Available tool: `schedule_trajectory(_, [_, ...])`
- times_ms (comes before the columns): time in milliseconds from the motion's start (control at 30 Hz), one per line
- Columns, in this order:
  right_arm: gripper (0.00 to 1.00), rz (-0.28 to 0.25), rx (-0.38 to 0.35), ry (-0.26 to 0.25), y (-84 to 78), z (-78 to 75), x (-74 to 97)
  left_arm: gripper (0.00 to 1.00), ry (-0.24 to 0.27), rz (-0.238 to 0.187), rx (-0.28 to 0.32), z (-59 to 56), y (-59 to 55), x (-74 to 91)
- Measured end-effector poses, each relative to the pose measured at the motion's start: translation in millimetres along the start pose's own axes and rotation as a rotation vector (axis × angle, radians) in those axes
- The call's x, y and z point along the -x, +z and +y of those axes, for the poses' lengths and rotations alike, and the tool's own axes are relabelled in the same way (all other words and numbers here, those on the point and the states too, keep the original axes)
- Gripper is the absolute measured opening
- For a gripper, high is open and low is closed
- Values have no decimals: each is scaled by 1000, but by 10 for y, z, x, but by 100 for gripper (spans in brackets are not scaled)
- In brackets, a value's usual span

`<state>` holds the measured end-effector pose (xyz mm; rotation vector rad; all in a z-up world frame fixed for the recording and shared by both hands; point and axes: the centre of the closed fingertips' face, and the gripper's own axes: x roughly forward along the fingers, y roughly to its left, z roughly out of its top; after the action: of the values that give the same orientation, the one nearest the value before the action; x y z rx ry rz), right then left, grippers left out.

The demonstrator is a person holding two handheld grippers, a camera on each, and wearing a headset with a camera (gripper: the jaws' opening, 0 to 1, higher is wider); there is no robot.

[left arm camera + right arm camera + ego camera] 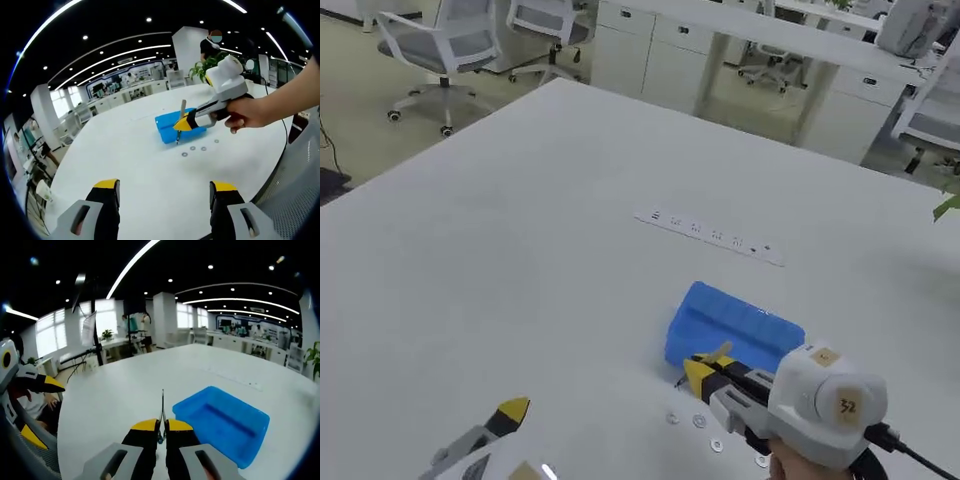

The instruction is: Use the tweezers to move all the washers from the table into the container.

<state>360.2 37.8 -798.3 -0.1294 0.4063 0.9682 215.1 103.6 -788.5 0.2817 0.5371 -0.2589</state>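
Observation:
Several small metal washers [699, 421] lie on the white table just in front of the blue container [735, 335]. My right gripper [703, 368] is shut on thin metal tweezers [162, 407]; their tips hang above the table at the container's near edge, close to the washers [193, 148]. In the left gripper view the right gripper [182, 124] holds the tweezers [180, 117] pointing down beside the container [172, 129]. My left gripper [165, 200] is open and holds nothing, well left of the washers; one yellow fingertip [513, 410] shows at the bottom of the head view.
A white power strip [710, 235] lies flat on the table beyond the container. Office chairs [440, 45] and white desks [770, 50] stand past the far edge. The table [520, 250] is broad and bare to the left.

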Motion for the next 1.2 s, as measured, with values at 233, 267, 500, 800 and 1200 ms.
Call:
schedule_trajectory(233, [1, 3, -61, -20, 84, -54, 197, 74, -7, 9, 6, -9, -12, -6])
schedule_trajectory(267, [1, 1, -70, -21, 99, -57, 218, 74, -7, 13, 6, -10, -19, -7])
schedule_trajectory(500, [1, -1, -149, -13, 160, -52, 324, 74, -8, 35, -11, -26, -54, -10])
schedule_trajectory(800, [1, 8, -142, 10, 270, 7, 380, 74, 17, 25, 1, 29, -34, 8])
schedule_trajectory(1200, [1, -28, -121, 30, 472, -22, 459, 76, 54, 3, 13, 91, 4, 35])
